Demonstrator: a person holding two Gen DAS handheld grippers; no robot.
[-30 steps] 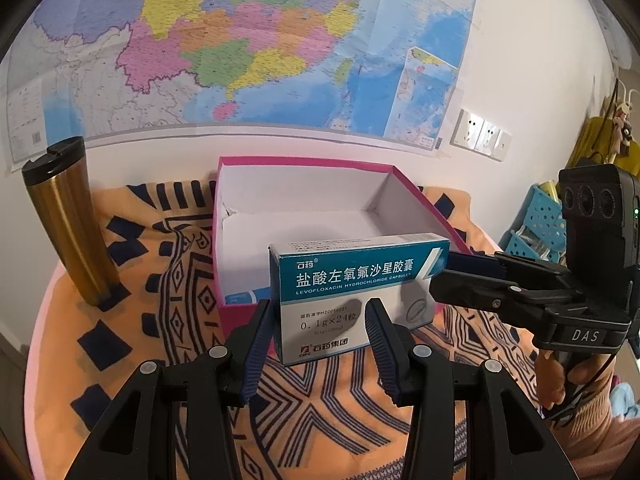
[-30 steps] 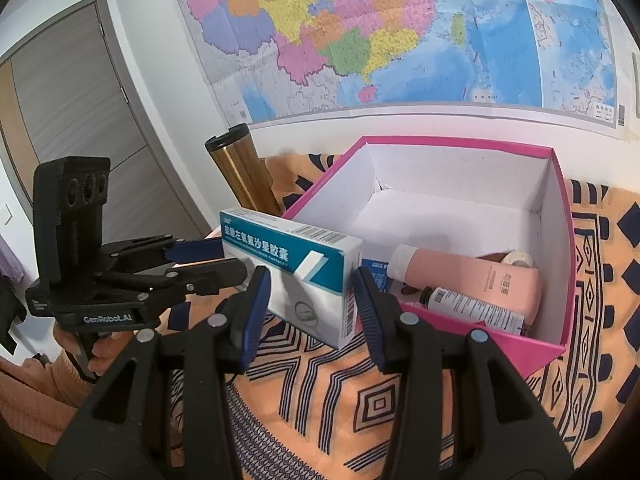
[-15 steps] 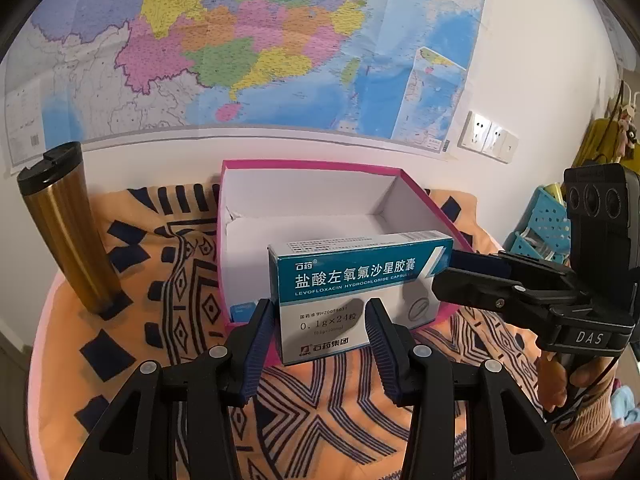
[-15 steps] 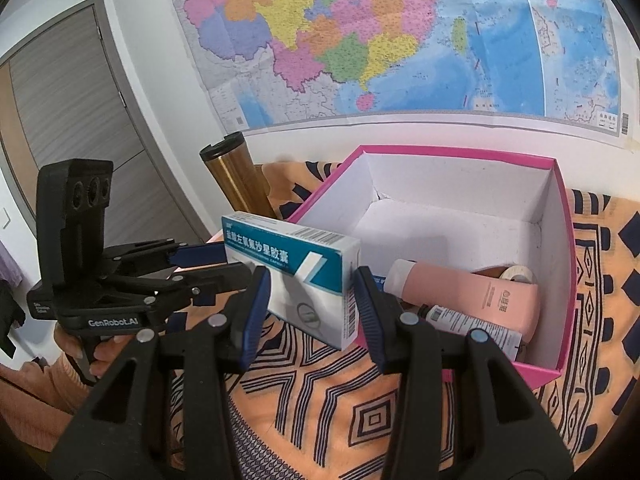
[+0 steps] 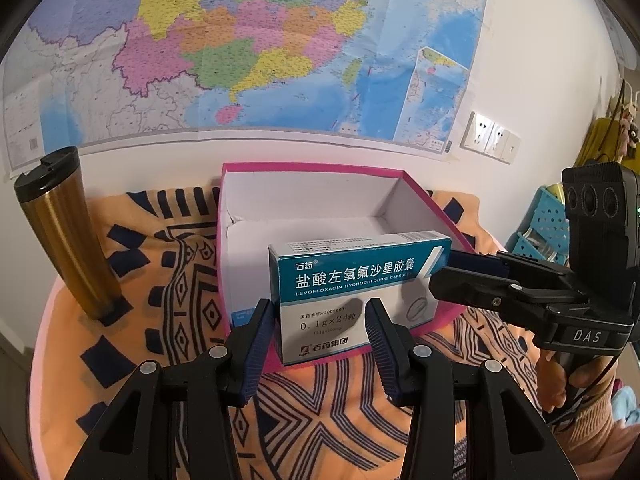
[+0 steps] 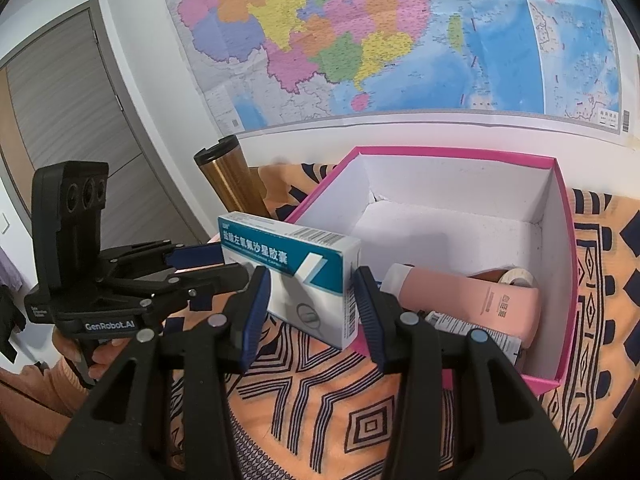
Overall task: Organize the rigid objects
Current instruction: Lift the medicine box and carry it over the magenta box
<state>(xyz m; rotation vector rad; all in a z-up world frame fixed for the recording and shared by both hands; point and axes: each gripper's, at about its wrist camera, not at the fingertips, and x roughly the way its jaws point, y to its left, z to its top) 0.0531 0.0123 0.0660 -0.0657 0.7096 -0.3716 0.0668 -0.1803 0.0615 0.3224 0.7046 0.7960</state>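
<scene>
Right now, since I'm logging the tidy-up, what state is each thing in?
medicine box: closed, held off the cloth by both grippers
left gripper: shut on the medicine box
right gripper: shut on the medicine box
pink box: open, lidless, partly filled
tumbler: upright, lid on
pink tube: lying inside the pink box

Medicine carton [image 5: 352, 288] sits raised over the near rim of the open box [image 5: 428, 200], between two grippers: left gripper [image 5: 320, 320] at its left end, right gripper [image 6: 308, 292] at its right end. Box rests on patterned cloth [image 5: 320, 412] atop the table, against the wall below the map [image 5: 240, 48]. Tumbler [image 5: 68, 236] stands left of box. Inside the box: tube [image 6: 472, 296], tape roll [image 6: 516, 276].
</scene>
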